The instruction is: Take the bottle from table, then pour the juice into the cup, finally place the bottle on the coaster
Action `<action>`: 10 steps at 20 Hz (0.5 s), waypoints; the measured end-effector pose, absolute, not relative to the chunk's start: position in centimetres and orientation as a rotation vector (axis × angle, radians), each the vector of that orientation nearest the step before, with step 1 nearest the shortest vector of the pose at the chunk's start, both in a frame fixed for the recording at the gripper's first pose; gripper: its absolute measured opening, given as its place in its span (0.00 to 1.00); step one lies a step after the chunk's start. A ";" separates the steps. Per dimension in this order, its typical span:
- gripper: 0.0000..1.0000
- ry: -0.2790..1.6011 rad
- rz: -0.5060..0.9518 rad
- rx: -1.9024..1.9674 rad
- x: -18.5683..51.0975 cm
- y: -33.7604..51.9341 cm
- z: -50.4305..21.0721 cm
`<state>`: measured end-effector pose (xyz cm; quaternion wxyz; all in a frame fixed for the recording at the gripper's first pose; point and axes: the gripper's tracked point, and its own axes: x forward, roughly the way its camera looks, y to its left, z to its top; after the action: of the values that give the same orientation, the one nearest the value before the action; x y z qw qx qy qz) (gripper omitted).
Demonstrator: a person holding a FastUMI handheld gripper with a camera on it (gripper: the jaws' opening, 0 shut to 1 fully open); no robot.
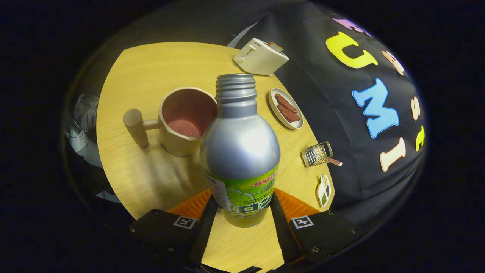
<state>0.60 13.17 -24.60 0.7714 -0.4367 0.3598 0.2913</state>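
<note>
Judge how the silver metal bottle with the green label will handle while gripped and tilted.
The silver metal bottle with the green label, squeezed between the claw fingers, looks rigid, so probably won't buckle. Its glossy surface may slip. Uncapped, it would likely spill if tipped early, before reaching the beige cup.

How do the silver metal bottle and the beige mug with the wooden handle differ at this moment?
The silver metal bottle is held between the fingers of the hand-held gripper; the beige mug stands free on the round wooden table, beyond the fingers. The bottle is tall with a narrow threaded neck; the mug is squat and wide-mouthed. The bottle carries a green label; the mug is plain. Both are open at the top.
</note>
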 end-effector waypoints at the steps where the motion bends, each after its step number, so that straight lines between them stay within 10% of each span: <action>1: 0.76 0.775 0.635 -0.907 0.8 13.2 -24.5; 10: 0.76 0.751 0.641 -0.600 3.8 13.7 -24.3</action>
<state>3.76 13.68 -24.33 0.8375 -0.2838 0.3551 0.3032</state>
